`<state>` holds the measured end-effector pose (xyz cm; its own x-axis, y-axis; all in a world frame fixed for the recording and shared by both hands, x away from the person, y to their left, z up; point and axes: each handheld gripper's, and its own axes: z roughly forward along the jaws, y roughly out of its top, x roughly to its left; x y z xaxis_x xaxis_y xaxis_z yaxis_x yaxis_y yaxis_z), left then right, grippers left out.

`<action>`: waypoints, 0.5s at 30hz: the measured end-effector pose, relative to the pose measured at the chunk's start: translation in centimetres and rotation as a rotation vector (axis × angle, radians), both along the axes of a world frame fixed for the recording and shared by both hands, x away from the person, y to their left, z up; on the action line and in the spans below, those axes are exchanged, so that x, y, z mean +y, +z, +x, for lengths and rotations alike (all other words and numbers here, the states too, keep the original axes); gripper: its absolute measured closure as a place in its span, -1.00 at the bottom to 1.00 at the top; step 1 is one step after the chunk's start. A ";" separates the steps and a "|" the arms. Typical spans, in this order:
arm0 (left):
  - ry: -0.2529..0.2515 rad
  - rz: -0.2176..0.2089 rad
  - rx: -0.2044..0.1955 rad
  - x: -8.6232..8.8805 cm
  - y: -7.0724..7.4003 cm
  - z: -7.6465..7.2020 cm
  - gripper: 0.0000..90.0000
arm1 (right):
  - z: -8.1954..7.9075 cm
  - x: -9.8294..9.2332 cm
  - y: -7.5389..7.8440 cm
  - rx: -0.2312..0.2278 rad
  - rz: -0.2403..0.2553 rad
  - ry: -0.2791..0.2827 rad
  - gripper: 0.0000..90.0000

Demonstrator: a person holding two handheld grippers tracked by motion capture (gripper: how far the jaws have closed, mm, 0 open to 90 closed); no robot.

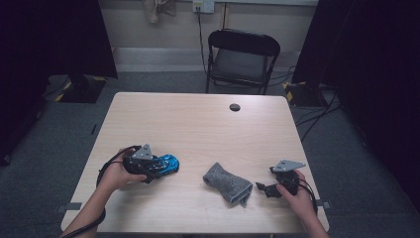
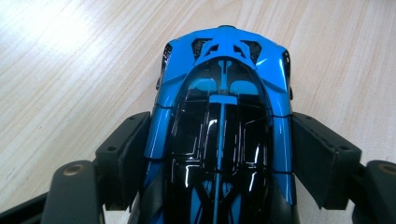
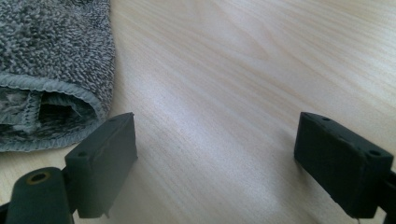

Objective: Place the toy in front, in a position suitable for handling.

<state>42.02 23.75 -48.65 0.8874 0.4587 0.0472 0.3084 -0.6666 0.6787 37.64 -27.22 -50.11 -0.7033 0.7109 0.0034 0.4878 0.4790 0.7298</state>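
Left gripper (image 2: 219, 154) clasps blue toy car (image 2: 222, 121) on counter (image 1: 198, 124).
Its jaws seemingly press the car's flanks; right gripper (image 3: 215, 163) gapes empty beside grey cloth (image 3: 51, 70).

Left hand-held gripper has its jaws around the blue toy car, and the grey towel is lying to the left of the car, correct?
Not quite: in the high view the grey towel lies to the right of the blue toy car, between it and the right hand-held gripper. The left hand-held gripper part stands.
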 end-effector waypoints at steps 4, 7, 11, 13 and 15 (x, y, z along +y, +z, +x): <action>0.024 -0.001 0.006 0.1 0.1 0.0 -0.41 | 0.0 0.0 0.0 0.000 0.000 0.000 -0.72; 0.043 -0.005 0.008 0.1 0.1 0.1 -0.40 | 0.0 0.0 0.0 0.000 0.001 0.002 -0.72; 0.050 -0.002 0.013 0.0 0.1 0.2 -0.40 | 0.0 0.0 0.0 0.000 0.001 0.002 -0.72; 0.047 0.001 0.014 -0.1 0.1 0.2 -0.40 | 0.0 0.0 0.0 0.000 0.001 0.003 -0.72; 0.048 -0.005 0.019 -0.2 0.1 0.3 -0.41 | 0.0 0.0 0.0 0.000 0.001 0.003 -0.72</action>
